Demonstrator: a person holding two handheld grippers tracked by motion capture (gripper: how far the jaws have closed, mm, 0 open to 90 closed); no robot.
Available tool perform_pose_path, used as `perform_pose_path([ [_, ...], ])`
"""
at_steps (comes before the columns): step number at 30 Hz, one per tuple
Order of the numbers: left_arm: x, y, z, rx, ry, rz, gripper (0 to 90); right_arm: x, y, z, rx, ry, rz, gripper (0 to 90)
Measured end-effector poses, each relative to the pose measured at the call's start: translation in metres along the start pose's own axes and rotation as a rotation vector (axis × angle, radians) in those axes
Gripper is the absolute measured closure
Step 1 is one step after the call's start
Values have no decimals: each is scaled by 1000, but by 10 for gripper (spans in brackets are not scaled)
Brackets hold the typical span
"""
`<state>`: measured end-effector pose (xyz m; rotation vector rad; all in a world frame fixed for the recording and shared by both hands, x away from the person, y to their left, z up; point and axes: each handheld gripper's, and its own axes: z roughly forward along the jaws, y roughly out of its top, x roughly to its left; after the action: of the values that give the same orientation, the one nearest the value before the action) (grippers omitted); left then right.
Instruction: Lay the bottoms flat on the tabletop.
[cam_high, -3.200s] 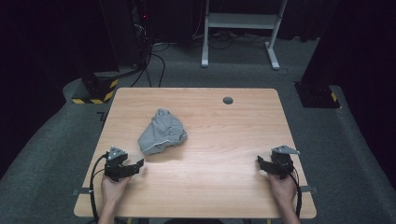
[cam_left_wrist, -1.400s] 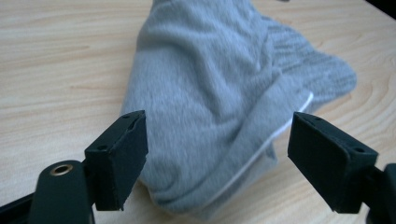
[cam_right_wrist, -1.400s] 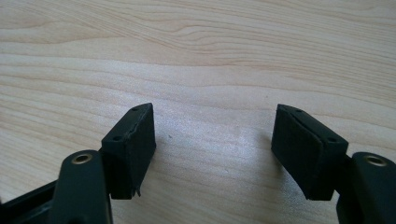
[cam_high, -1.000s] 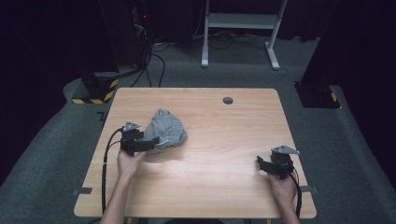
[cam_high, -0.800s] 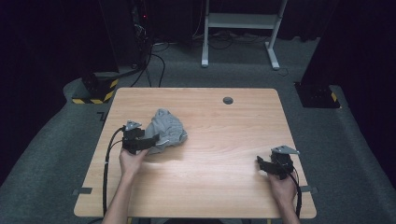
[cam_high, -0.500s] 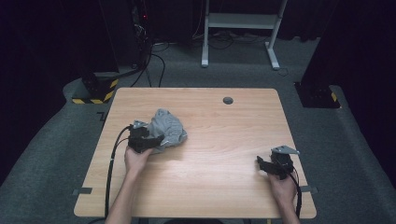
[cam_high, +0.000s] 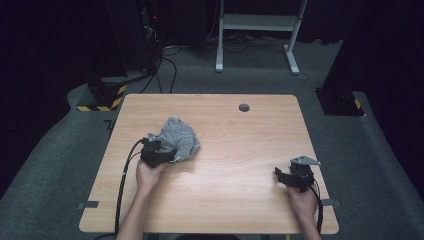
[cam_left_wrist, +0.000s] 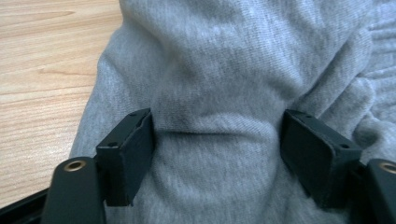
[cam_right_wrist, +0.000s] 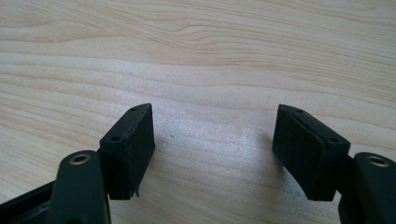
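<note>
Left gripper (cam_high: 167, 155), black, two-jawed, carried in the person's left hand (cam_high: 149, 175): jaws are spread wide and pushed into the crumpled light-grey knitted cloth (cam_high: 178, 139). In the left gripper view a fold of the cloth (cam_left_wrist: 224, 107) is bunched between the two black pads (cam_left_wrist: 133, 151), which sit against its sides; whether the pads press on it cannot be told. The jaws have just been closing slightly, with the fold between them. A black cable is trailed from this gripper toward the near edge of the table.

Cloth: heaped in one rumpled mound on the light wooden tabletop (cam_high: 235, 130), left of the table's centre and well clear of every edge. The left gripper is met at the near-left side of the mound.

Right gripper (cam_high: 281, 175), black, with a grey three-cornered plate on top, carried in the person's right hand (cam_high: 302, 197): placed near the table's near-right corner, well apart from the cloth. In the right gripper view its jaws are seen standing wide apart over bare wood (cam_right_wrist: 210, 70), nothing between them.

Small dark round inset (cam_high: 244, 107): set in the tabletop near its far edge, beyond the cloth and to its right.
</note>
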<state>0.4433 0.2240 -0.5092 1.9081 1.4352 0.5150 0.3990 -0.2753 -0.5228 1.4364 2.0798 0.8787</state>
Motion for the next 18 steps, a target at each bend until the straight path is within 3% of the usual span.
perform_pose_path([
  [9, -10, -6, -1, -3, -30, 43, 289, 0, 0, 0, 0, 1, -1, 291],
  [18, -35, -7, 0, 5, -100, 91, 290, 0, 0, 0, 0, 1, -2, 291],
])
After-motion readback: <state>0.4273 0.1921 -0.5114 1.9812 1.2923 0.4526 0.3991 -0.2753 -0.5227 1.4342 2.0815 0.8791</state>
